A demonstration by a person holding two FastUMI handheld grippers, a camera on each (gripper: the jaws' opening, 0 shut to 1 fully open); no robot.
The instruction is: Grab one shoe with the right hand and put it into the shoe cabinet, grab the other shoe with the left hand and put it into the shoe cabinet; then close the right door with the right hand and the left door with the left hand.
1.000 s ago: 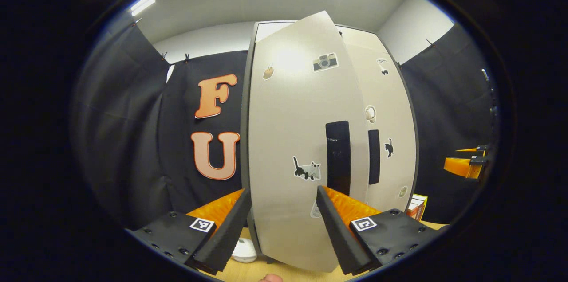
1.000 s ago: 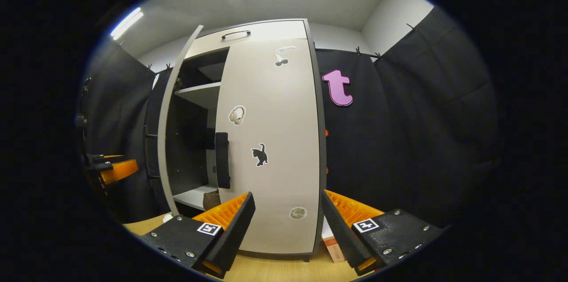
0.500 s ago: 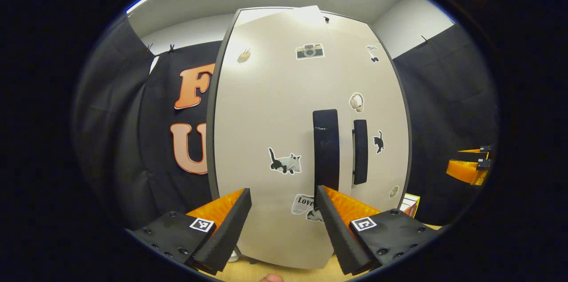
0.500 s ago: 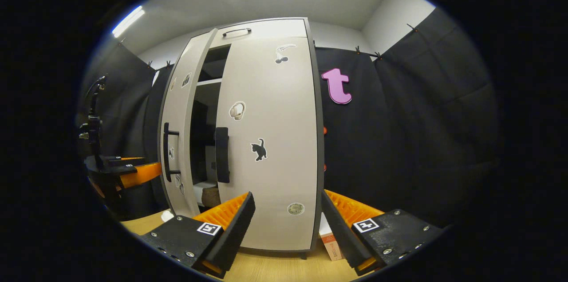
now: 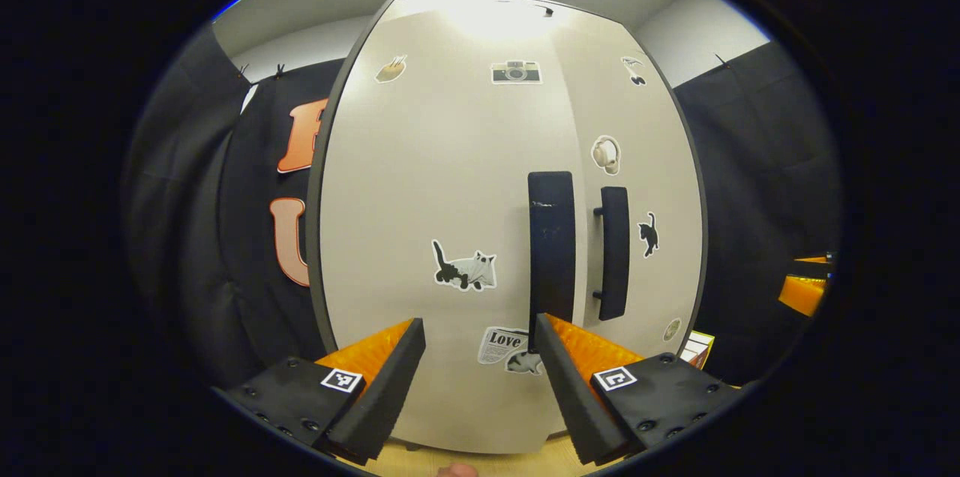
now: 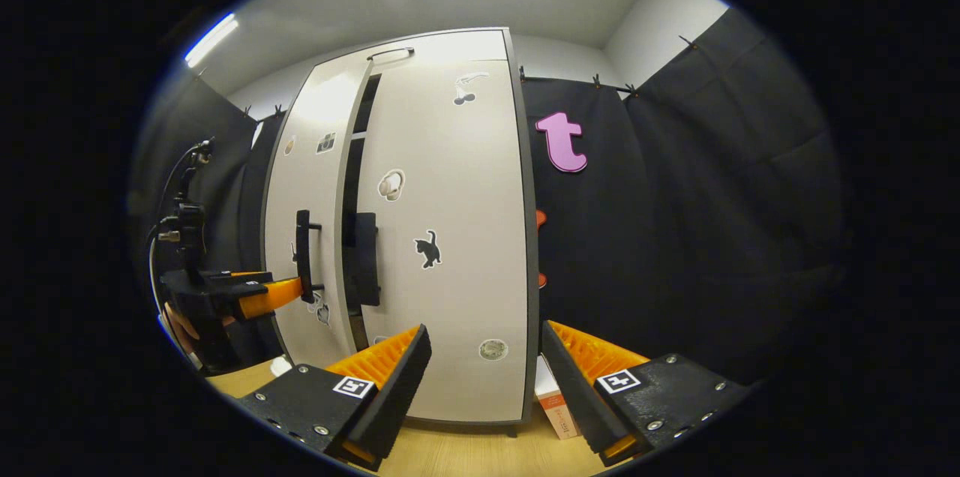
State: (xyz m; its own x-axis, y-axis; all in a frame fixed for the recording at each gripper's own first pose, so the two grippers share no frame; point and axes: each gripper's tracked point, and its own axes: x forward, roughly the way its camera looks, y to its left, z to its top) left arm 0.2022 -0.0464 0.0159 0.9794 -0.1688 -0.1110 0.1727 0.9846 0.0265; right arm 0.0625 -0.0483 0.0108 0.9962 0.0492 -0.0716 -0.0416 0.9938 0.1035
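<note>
Shoe cabinet (image 6: 450,237) doors are nearly together: the right door (image 6: 457,274) is seen flush with the carcass in the right gripper view, while the left door (image 6: 307,222) stands a little proud, a narrow dark slit showing between the two. The shoes cannot be seen and are judged to be inside. The step in hand is judged to be the last one, the closing of the left door with the left gripper (image 5: 480,346).

In the left gripper view that gripper's fingers are spread apart with nothing between them, and the door panel (image 5: 435,222) is faced square-on, close ahead. In the right gripper view the left gripper (image 6: 259,297) is seen at the door's outer face, near the lower end of its handle (image 6: 303,256); whether it touches the panel cannot be told. The right gripper (image 6: 484,357) is also held with fingers spread and empty, well back from the right door.

The next move is judged to call for a short, steady push on the left door until the slit is gone, kept gentle so the panel does not rebound.

The doors are flat, smooth, pale panels with a matt sheen, edged by a dark frame and dotted with small stickers. Each carries an upright, dark bar handle (image 5: 613,252) on short posts. The cabinet stands on a light wood-grain floor (image 6: 465,454), with a small box (image 6: 555,406) beside its right foot.
</note>
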